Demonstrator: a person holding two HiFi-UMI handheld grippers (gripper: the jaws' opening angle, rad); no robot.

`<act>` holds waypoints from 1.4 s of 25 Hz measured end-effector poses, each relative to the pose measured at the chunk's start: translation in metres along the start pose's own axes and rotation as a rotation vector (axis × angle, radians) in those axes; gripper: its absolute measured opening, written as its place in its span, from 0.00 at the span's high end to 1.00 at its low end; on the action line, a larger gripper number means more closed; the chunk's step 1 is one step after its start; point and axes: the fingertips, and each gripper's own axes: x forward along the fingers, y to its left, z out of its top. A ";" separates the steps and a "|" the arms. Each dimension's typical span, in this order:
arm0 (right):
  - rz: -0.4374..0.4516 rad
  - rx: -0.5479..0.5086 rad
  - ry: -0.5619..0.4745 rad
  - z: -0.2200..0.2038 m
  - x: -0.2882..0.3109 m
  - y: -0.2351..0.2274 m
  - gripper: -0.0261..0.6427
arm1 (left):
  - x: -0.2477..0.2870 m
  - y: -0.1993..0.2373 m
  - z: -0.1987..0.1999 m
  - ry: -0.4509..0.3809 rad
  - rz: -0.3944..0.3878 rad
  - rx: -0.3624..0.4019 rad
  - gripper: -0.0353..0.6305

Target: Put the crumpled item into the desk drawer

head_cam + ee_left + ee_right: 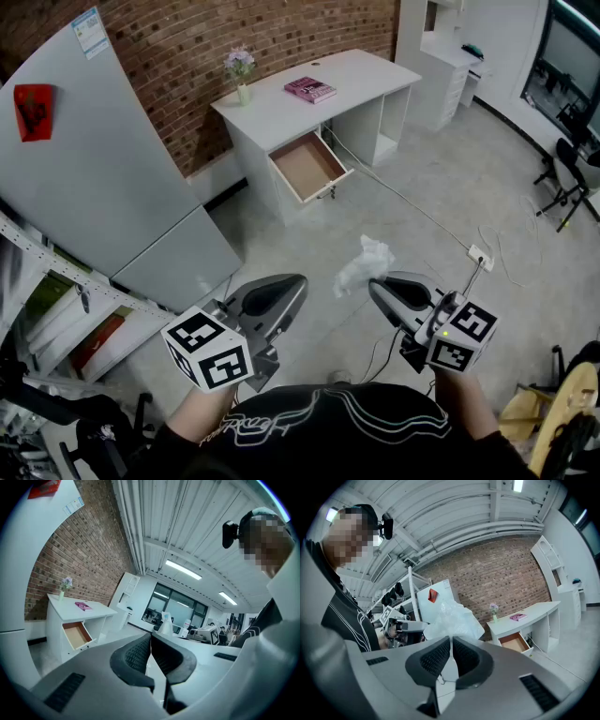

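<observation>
A crumpled white plastic item hangs from my right gripper, whose jaws are shut on its lower edge. In the right gripper view the crumpled item rises above the closed tips. My left gripper is held level beside it, jaws shut with nothing between them. The white desk stands ahead by the brick wall, its drawer pulled open and showing a bare brown bottom. Both grippers are well short of the drawer.
A pink book and a small vase of flowers sit on the desk. A big grey slanted panel stands at left, shelving below it. A cable and power strip lie on the floor at right.
</observation>
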 end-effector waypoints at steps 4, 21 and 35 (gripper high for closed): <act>0.004 -0.015 0.006 -0.003 0.001 0.007 0.88 | -0.004 -0.001 -0.003 -0.003 0.007 -0.003 0.91; 0.021 0.029 -0.029 0.011 -0.040 -0.059 0.88 | 0.075 -0.016 -0.002 0.003 0.018 0.014 0.91; 0.040 0.015 -0.008 0.002 -0.025 -0.105 0.88 | 0.110 0.009 -0.009 -0.002 0.061 0.034 0.91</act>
